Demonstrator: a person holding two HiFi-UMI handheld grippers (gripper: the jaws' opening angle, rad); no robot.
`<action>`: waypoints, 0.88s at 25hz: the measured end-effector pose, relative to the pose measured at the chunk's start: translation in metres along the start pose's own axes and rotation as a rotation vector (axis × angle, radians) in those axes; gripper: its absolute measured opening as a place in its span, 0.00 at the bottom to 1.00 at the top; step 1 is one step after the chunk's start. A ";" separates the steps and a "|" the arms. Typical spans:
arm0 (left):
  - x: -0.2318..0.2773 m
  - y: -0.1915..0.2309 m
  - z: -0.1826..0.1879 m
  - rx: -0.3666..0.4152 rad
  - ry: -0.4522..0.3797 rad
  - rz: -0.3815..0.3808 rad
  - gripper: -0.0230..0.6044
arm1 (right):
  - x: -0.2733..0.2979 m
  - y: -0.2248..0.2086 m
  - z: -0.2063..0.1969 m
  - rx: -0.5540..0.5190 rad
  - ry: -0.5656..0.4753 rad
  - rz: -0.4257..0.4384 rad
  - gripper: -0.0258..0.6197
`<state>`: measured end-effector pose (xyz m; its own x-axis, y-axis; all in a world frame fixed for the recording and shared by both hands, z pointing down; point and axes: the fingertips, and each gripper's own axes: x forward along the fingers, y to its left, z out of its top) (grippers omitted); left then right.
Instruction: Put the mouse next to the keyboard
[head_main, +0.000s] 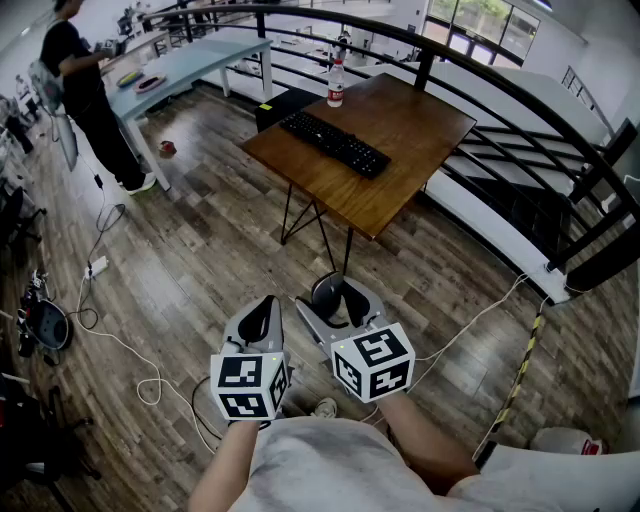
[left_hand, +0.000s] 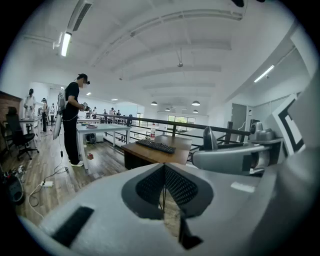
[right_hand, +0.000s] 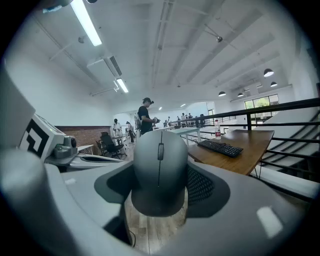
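Observation:
A dark grey mouse (right_hand: 160, 170) sits upright between the jaws of my right gripper (head_main: 335, 300), which is shut on it and holds it in the air above the wooden floor. In the head view the mouse (head_main: 327, 296) shows between the jaw tips. A black keyboard (head_main: 335, 143) lies on the brown wooden table (head_main: 410, 125) some way ahead, and it also shows in the right gripper view as the keyboard (right_hand: 220, 147). My left gripper (head_main: 262, 318) hangs beside the right one, its pads (left_hand: 175, 186) pressed together with nothing between them.
A plastic bottle (head_main: 336, 82) stands at the table's far edge behind the keyboard. A black railing (head_main: 520, 95) runs along the right of the table. A person (head_main: 85, 90) stands at a light blue table (head_main: 200, 60) at the far left. Cables (head_main: 120, 340) lie on the floor.

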<state>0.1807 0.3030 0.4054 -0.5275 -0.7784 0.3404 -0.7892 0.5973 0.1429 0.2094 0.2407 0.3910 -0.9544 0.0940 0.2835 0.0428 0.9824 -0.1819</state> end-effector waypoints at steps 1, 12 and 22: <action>0.001 0.000 0.000 -0.001 0.001 0.001 0.03 | 0.001 -0.001 0.000 -0.002 0.001 0.000 0.51; 0.008 -0.011 -0.004 -0.002 0.016 0.002 0.03 | -0.007 -0.016 -0.003 0.010 0.000 -0.010 0.52; 0.026 -0.018 -0.002 0.012 0.025 0.002 0.03 | -0.002 -0.035 -0.008 0.031 0.006 -0.006 0.52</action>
<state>0.1820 0.2728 0.4137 -0.5209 -0.7723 0.3638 -0.7921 0.5961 0.1313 0.2121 0.2074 0.4044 -0.9528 0.0892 0.2904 0.0276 0.9774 -0.2096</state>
